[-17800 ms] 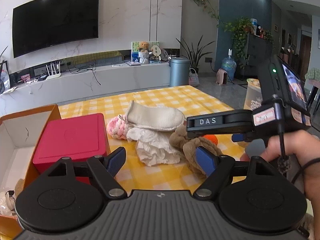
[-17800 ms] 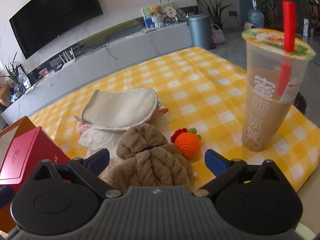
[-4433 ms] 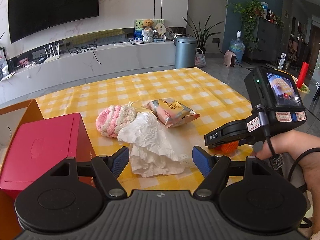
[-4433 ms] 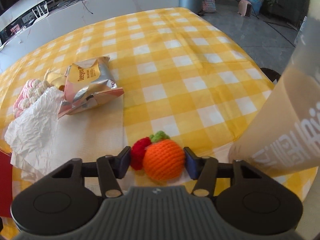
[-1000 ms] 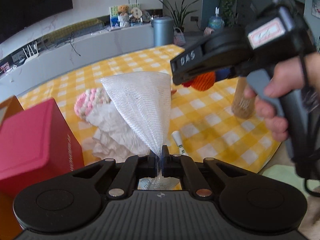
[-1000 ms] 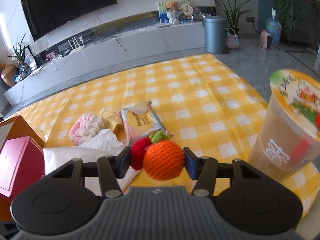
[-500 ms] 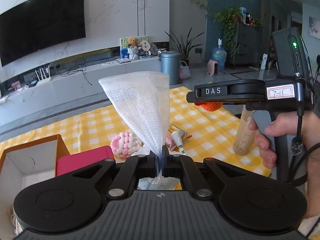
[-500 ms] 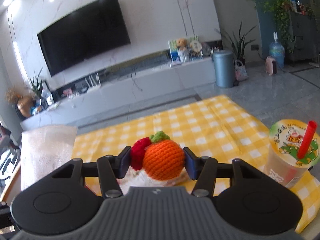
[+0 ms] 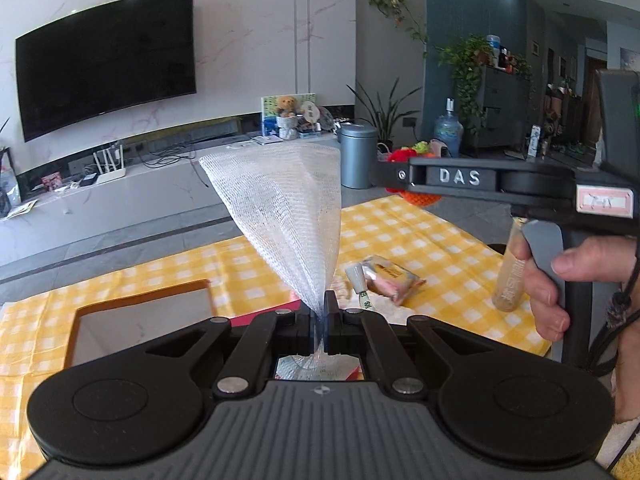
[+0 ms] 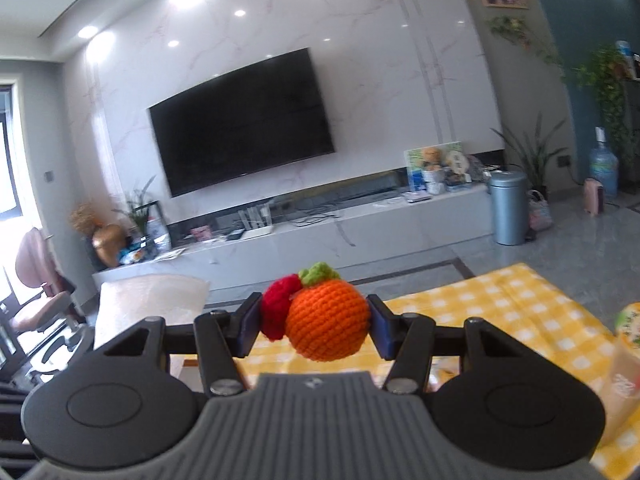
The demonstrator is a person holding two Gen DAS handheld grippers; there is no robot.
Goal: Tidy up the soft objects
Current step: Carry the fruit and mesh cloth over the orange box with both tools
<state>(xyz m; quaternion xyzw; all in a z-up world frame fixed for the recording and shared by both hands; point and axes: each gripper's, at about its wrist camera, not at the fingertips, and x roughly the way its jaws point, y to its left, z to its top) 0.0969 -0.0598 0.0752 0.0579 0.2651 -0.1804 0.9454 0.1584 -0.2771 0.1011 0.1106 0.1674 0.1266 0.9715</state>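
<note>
Our left gripper pinches the mesh cloth, which fans upright above its closed jaws. Our right gripper clamps the knitted orange, stalk up, above the checked surface.

table: yellow-checked cloth | on it: open box, snack packet, drink cup, possibly tissue
</note>
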